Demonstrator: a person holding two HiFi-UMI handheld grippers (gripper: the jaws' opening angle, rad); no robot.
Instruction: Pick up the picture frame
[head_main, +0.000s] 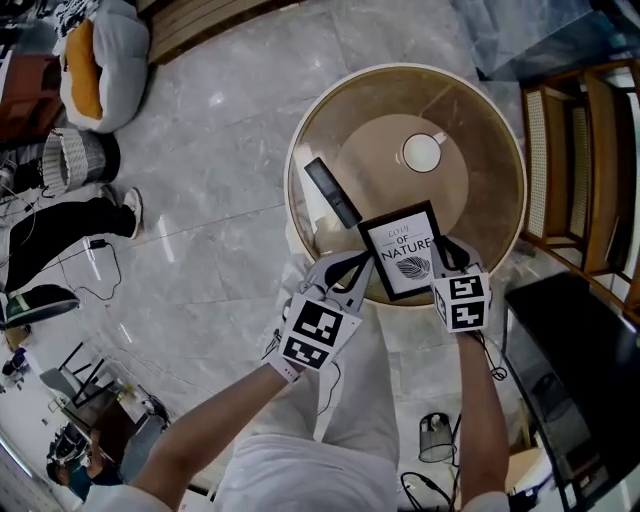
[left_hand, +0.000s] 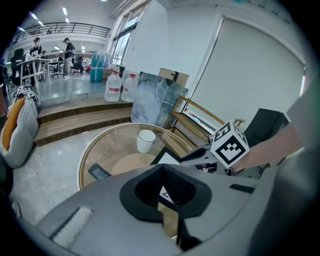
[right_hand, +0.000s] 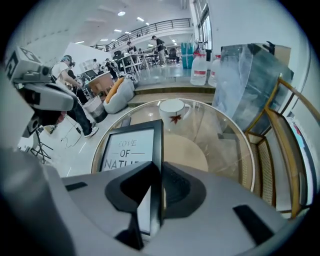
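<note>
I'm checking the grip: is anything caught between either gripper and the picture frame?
Nothing visible. The left gripper and right gripper clamp the picture frame directly at its side edges; the cup and remote sit on the table, outside both grips.

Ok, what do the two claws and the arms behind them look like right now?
The left claw and right claw match: pale grey bodies with black padded jaws. Each carries a white cube printed with black square markers; the right one's cube looks the same. A thin black cable loops off the right one. The person wears white clothes, and no sleeves cover the forearms.
</note>
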